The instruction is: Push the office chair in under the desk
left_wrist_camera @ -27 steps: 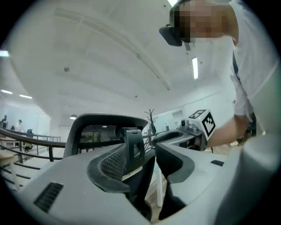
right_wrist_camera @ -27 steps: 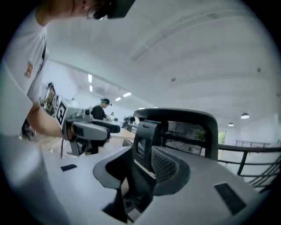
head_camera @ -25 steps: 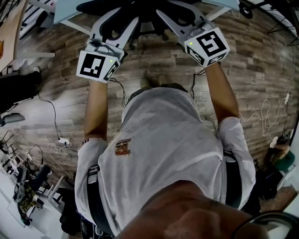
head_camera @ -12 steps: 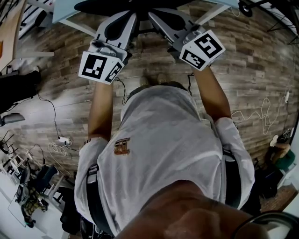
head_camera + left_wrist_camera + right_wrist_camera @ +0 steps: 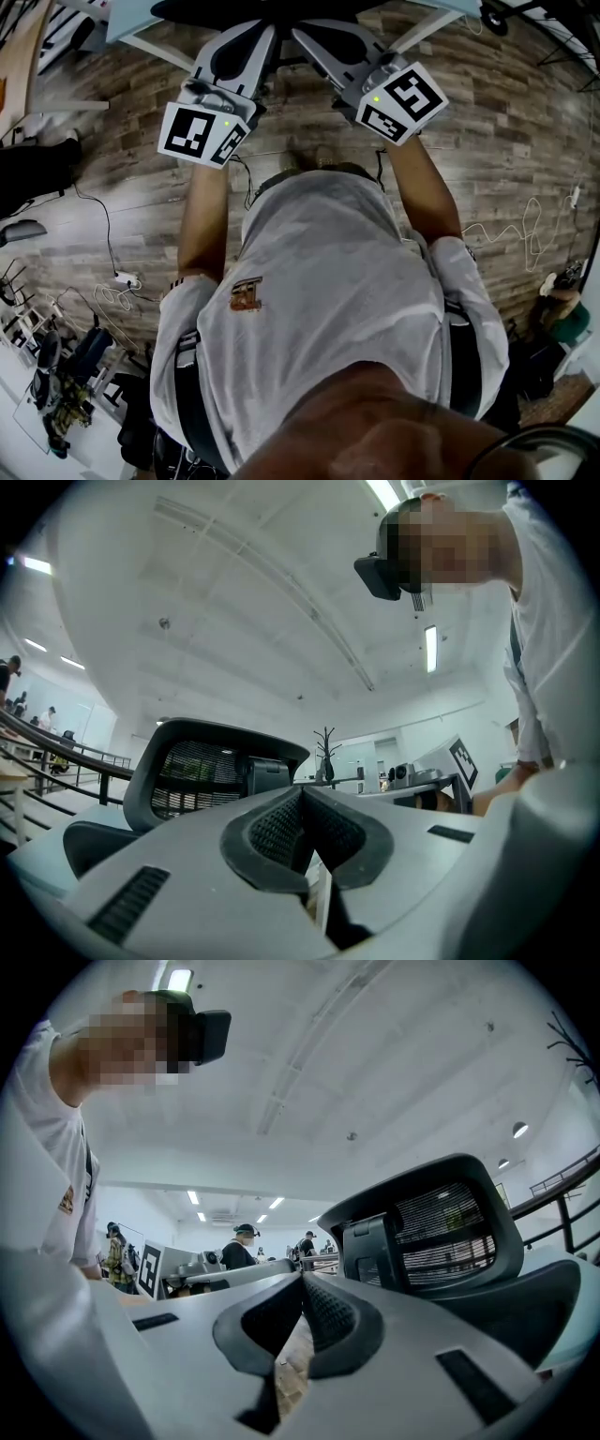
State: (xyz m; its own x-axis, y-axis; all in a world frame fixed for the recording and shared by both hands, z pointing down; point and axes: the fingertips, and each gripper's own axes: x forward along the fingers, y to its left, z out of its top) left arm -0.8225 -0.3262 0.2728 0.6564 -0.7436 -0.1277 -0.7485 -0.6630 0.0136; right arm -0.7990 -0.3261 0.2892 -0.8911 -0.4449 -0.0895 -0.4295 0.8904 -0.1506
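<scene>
The black office chair (image 5: 272, 11) shows only at the top edge of the head view, between the pale desk top's (image 5: 131, 23) corners. My left gripper (image 5: 261, 36) and right gripper (image 5: 305, 33) both point at it, tips close together at its edge; I cannot tell whether they touch it. Both are shut with nothing between the jaws. In the left gripper view the shut left gripper (image 5: 302, 794) has the chair's mesh back (image 5: 211, 766) behind it. In the right gripper view the chair back (image 5: 441, 1232) rises to the right of the shut right gripper (image 5: 302, 1283).
Wood-plank floor (image 5: 506, 141) lies below me, with loose cables and a power strip (image 5: 127, 279) at the left. Dark equipment (image 5: 56, 375) sits at the lower left and bags (image 5: 562, 314) at the right. Several people (image 5: 239, 1246) stand at distant desks.
Both grippers' jaws have gone from spread to shut. The arms reached forward and the tips drew together. The chair slid further toward the desk, its base now out of sight.
</scene>
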